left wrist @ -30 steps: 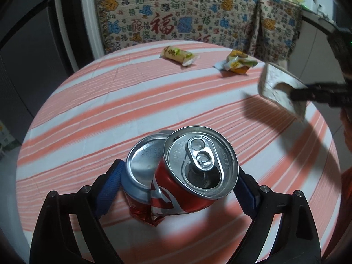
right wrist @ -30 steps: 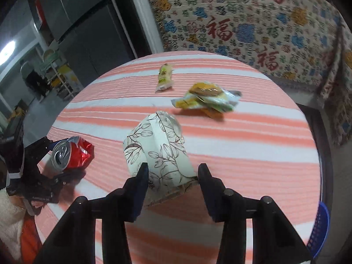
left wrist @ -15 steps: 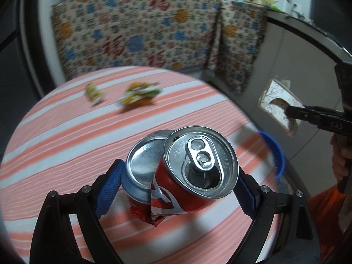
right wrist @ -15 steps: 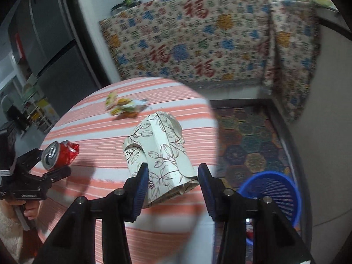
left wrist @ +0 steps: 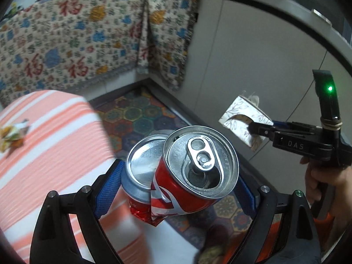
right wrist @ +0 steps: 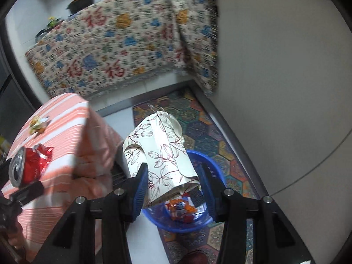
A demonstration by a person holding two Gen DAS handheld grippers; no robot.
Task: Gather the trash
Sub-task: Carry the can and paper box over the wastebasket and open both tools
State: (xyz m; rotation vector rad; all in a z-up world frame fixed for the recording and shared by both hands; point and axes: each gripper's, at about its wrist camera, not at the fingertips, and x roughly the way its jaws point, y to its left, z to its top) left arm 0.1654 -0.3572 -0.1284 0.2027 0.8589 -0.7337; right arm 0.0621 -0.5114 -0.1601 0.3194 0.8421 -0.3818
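Note:
A crushed red soda can (left wrist: 189, 176) hangs between the blue pads of my left gripper (left wrist: 176, 182), which is shut on it beside the table's edge. In the right wrist view the same can (right wrist: 28, 167) shows at the left, over the striped table (right wrist: 66, 154). My right gripper (right wrist: 173, 176) is shut on a flattened paper cup (right wrist: 160, 154) with a leaf print. It holds the cup above a blue basket (right wrist: 182, 226) on the floor. The basket has wrappers (right wrist: 180, 209) in it. From the left wrist the cup (left wrist: 244, 121) and the right gripper (left wrist: 253, 128) show at the right.
Crumpled snack wrappers (left wrist: 13, 134) lie on the table (left wrist: 55, 143). A hexagon-patterned rug (right wrist: 198, 123) covers the floor under the basket. A cloth with red characters (right wrist: 114, 44) drapes the counter behind. A grey cabinet front (right wrist: 286, 88) stands at the right.
Both grippers have swung right, from over the table to past its edge, each keeping its load. The blue basket now lies under the right gripper.

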